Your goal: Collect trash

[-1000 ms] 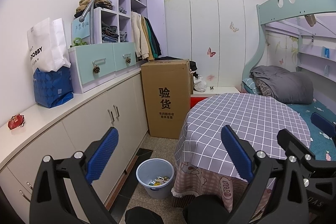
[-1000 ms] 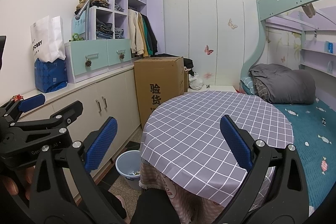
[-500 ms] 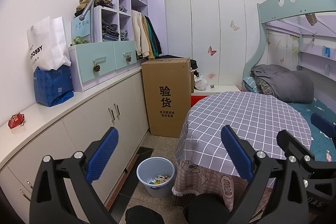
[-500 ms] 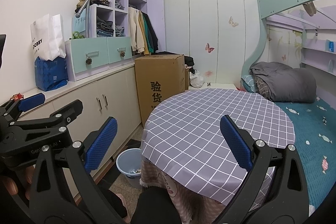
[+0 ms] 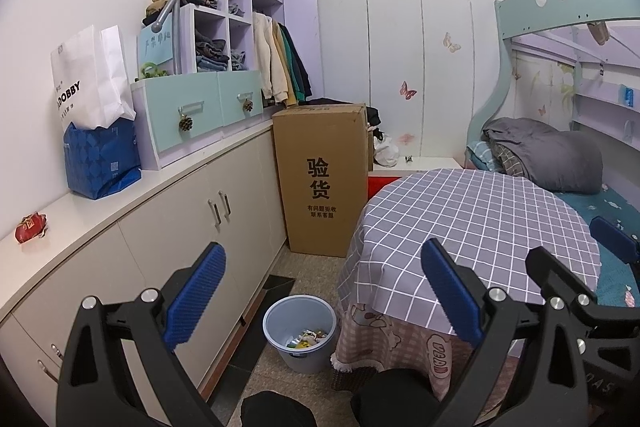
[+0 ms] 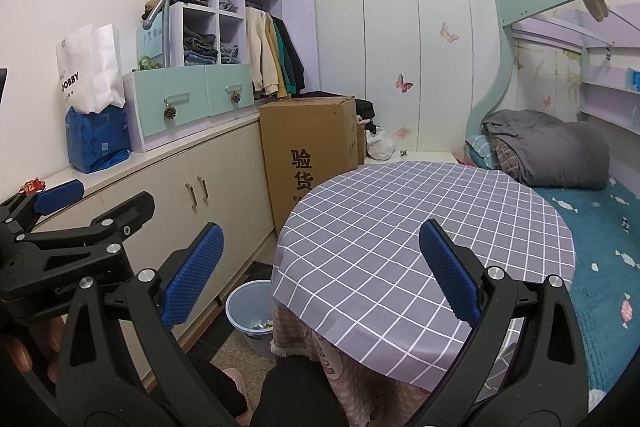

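Note:
A red crumpled wrapper point(image 5: 31, 227) lies on the white counter point(image 5: 120, 199) at the far left; it also shows in the right wrist view point(image 6: 33, 184). A light blue bin point(image 5: 300, 333) with scraps inside stands on the floor between the cabinets and the round table; its rim shows in the right wrist view point(image 6: 248, 301). My left gripper point(image 5: 322, 297) is open and empty, above the bin. My right gripper point(image 6: 320, 271) is open and empty, over the front of the grey checked tablecloth point(image 6: 420, 223). The left gripper point(image 6: 60, 223) shows at the left of the right wrist view.
A tall cardboard box point(image 5: 324, 179) stands past the cabinets. A blue bag point(image 5: 102, 163) with a white paper bag point(image 5: 86, 79) sits on the counter beside turquoise drawers point(image 5: 200, 111). A bunk bed with a grey duvet point(image 5: 548, 155) is at the right.
Both views have shifted only slightly; the table sits a little lower in the right wrist view. Both grippers stay open and empty.

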The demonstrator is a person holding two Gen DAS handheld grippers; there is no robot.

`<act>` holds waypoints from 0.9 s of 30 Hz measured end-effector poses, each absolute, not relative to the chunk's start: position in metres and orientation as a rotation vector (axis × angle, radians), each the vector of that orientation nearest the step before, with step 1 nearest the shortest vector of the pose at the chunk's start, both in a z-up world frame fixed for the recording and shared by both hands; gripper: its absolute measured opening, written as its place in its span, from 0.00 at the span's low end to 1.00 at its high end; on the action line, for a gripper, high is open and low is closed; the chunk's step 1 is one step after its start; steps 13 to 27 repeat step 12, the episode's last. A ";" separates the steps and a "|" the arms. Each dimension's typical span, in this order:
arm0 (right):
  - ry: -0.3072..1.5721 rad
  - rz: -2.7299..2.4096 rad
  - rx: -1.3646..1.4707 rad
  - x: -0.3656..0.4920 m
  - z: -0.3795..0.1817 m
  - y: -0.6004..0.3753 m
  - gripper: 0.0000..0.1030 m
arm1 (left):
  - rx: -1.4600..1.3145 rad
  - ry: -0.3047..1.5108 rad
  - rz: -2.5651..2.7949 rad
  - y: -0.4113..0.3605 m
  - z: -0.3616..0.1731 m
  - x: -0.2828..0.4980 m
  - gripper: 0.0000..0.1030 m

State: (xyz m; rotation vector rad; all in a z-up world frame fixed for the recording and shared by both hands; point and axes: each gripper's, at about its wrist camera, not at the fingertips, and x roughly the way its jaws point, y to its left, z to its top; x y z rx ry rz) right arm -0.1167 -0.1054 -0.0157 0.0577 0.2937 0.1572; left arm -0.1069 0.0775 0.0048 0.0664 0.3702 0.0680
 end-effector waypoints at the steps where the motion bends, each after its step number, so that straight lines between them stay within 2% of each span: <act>1: 0.299 0.160 0.059 -0.114 -0.017 -0.106 0.93 | 0.068 0.374 0.071 0.078 0.004 -0.105 0.93; 12: 0.371 0.185 0.085 -0.067 -0.033 -0.113 0.93 | 0.059 0.452 0.139 0.088 -0.010 -0.071 0.93; 27: 0.371 0.185 0.085 -0.067 -0.033 -0.113 0.93 | 0.059 0.452 0.139 0.088 -0.010 -0.071 0.93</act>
